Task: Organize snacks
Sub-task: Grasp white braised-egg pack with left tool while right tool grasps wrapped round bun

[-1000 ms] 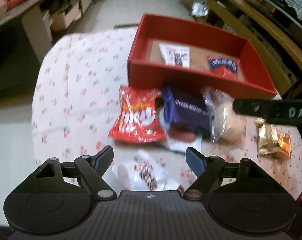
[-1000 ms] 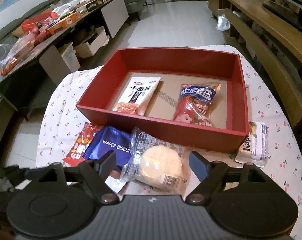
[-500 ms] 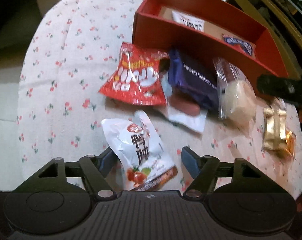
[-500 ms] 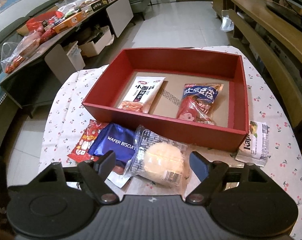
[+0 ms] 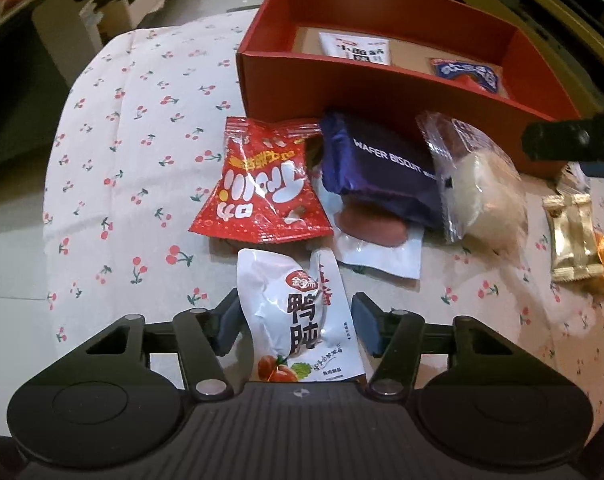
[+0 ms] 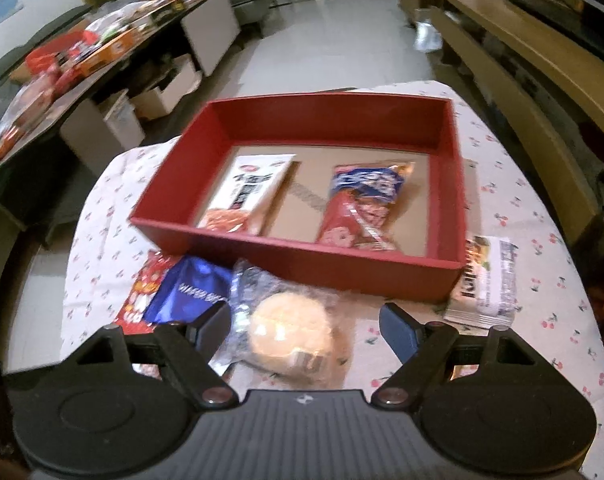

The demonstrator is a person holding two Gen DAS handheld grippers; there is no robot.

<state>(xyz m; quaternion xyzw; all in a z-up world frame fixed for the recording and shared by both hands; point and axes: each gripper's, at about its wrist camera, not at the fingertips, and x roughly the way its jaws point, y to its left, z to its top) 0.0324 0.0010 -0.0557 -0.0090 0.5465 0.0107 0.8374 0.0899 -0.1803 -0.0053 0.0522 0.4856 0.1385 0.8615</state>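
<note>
On the round table under its cherry-print white cloth (image 5: 134, 128), a rectangular red cardboard box (image 6: 258, 242) stands toward the far side, holding a white noodle-snack packet (image 6: 248, 192) on its left and a blue-and-red crisp packet (image 6: 361, 204) on its right, both lying flat and apart. Just in front of the box's near wall lies a loose cluster: a red foil snack bag (image 5: 262, 188), a dark blue wafer biscuit pack (image 5: 381, 172) resting on a white-edged sausage pouch (image 5: 375, 248), and a clear-wrapped round bun (image 5: 477, 188). A gold-wrapped sweet (image 5: 573, 240) lies further right. The left gripper (image 5: 298, 326) is held low and level over the near edge, its jaws spread wide around a white pouch printed with black characters (image 5: 302, 316), the left finger just touching the pouch. The right gripper (image 6: 303, 326) tilts down toward the box, jaws wide either side of the bun without closing on it; a white wrapped bar (image 6: 487, 284) lies beside the box's right corner.
</note>
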